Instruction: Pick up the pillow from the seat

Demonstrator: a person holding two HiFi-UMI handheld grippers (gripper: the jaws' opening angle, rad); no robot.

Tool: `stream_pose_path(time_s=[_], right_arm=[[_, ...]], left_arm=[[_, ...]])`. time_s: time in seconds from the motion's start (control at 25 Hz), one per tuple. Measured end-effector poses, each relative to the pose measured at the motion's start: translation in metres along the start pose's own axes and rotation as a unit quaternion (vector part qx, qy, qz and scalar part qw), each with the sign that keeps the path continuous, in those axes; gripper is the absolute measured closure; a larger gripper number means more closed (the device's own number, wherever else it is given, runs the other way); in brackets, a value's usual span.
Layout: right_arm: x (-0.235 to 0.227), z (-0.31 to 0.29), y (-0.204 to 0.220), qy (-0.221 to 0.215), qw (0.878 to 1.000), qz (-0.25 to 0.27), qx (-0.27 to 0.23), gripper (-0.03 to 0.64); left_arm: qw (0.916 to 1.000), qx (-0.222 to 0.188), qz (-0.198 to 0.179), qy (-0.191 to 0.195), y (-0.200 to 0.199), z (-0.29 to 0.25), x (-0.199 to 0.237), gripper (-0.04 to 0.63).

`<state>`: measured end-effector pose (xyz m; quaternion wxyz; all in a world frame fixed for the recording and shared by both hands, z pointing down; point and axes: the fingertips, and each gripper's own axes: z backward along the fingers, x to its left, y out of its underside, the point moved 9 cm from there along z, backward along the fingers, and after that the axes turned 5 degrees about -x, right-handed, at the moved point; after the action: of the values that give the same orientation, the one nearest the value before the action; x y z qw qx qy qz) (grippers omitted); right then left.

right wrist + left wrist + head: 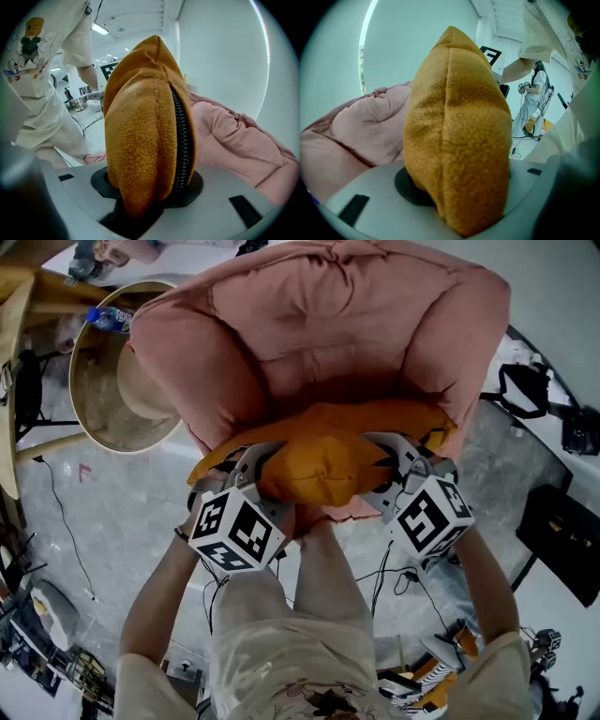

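An orange fleece pillow (323, 451) lies at the front of the seat of a pink padded armchair (328, 315). My left gripper (253, 465) is shut on the pillow's left end, and in the left gripper view the pillow (459, 140) bulges out between the jaws. My right gripper (398, 465) is shut on the right end. In the right gripper view the pillow (140, 140) is pinched at its black zip (183, 140). The pillow hides the fingertips in both gripper views. The pink cushion (361, 126) shows behind it.
A round wooden table (112, 381) with a water bottle (108, 318) stands left of the chair. Black bags (562, 531) and cables (384, 573) lie on the floor to the right and near my legs. A person (534, 98) stands in the background.
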<state>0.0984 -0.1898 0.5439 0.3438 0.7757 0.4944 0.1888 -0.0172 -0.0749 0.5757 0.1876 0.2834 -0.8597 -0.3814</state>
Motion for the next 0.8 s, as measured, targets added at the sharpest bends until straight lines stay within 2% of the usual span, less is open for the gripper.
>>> stream_pose_path(time_s=[0.44, 0.8], right_arm=[[0.018, 0.027, -0.015, 0.014, 1.000, -0.002, -0.013, 0.405], [0.025, 0.041, -0.045, 0.009, 1.000, -0.007, -0.015, 0.403]], left_arm=[[0.9999, 0.006, -0.014, 0.007, -0.024, 0.023, -0.016, 0.367], [0.9996, 0.011, -0.024, 0.011, -0.040, 0.050, -0.018, 0.364]])
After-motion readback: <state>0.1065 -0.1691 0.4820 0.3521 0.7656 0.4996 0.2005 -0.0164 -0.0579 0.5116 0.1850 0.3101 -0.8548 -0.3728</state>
